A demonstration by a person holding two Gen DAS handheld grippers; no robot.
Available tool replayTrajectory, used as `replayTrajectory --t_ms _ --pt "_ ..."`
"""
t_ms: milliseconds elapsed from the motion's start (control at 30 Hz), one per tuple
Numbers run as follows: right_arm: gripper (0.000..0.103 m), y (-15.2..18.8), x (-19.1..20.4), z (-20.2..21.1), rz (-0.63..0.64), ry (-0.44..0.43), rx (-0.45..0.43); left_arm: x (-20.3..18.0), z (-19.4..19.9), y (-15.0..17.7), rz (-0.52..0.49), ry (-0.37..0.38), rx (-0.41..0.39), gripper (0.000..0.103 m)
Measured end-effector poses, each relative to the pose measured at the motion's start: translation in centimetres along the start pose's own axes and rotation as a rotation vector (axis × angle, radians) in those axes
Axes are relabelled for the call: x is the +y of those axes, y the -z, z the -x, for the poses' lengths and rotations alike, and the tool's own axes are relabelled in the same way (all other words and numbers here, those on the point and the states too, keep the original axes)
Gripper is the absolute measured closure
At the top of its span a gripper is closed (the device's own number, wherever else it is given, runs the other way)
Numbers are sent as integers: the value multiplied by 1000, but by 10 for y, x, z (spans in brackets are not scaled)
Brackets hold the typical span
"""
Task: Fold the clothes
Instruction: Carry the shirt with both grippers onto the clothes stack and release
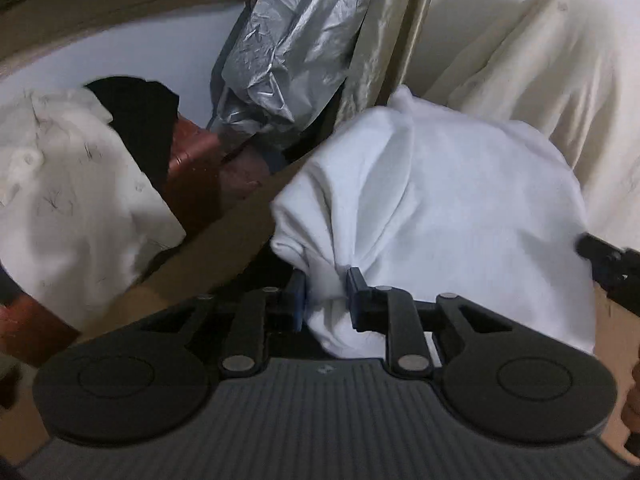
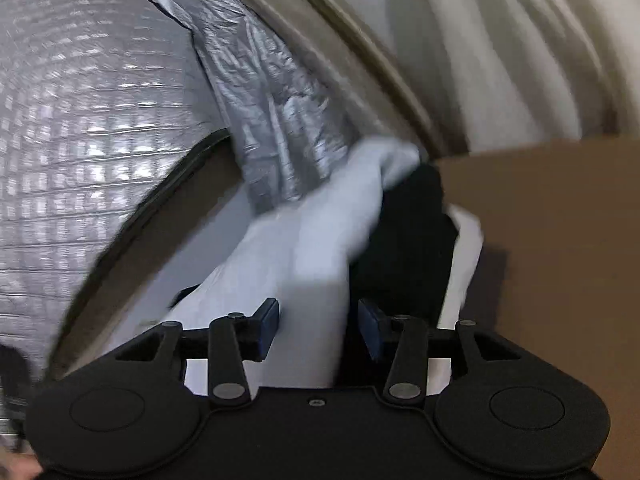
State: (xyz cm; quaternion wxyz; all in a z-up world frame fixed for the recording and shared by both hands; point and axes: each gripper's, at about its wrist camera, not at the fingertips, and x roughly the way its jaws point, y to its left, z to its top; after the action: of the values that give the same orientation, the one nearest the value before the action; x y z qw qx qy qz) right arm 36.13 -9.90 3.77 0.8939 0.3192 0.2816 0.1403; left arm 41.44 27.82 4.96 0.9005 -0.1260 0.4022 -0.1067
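In the left wrist view my left gripper (image 1: 326, 294) is shut on a bunched fold of a white garment (image 1: 432, 216), which bulges up in front of it. The tip of my right gripper (image 1: 612, 268) shows at the garment's right edge. In the right wrist view my right gripper (image 2: 318, 326) has its fingers apart, with a strip of the white garment (image 2: 304, 248) running between them; I cannot tell if the pads press it. A black cloth (image 2: 408, 232) lies just right of the strip.
A second white cloth (image 1: 72, 200) and a black cloth (image 1: 140, 120) lie at left over a red-brown object (image 1: 196, 168). Silver foil bags (image 1: 280, 48) (image 2: 80, 120), a cardboard panel (image 2: 560, 260) and cream fabric (image 1: 540, 64) stand close around.
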Motion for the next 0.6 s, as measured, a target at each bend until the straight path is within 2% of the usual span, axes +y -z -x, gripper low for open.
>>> replayTrajectory --t_ms 67,133,233,267,300,333,433,467,500,567,600 --pt "47 16 -2 12 -13 -57 8 16 -1 6 83 70 -25 82" --pt "45 30 4 15 0 -102 25 24 -9 3 120 123 -45 81" --pt "43 42 15 10 99 -111 47 24 -14 7 135 141 -55 81" --pt "45 44 21 7 149 -96 52 20 -15 11 130 134 -56 81" --pt "70 45 26 4 196 -78 58 15 -11 14 114 123 -59 81" --pt "79 44 29 4 228 -74 58 10 -4 16 94 111 -64 82" --pt "82 36 32 32 125 -259 18 -4 12 11 35 99 -84 82" --pt "82 35 31 40 89 -287 25 -6 17 10 41 107 -84 82" --pt "82 37 32 47 68 -304 34 -8 21 10 53 82 -81 82" --pt "82 49 35 48 119 -262 64 -12 28 10 77 5 -75 77" --pt "81 57 37 41 163 -183 87 -16 32 12 83 -76 -86 72"
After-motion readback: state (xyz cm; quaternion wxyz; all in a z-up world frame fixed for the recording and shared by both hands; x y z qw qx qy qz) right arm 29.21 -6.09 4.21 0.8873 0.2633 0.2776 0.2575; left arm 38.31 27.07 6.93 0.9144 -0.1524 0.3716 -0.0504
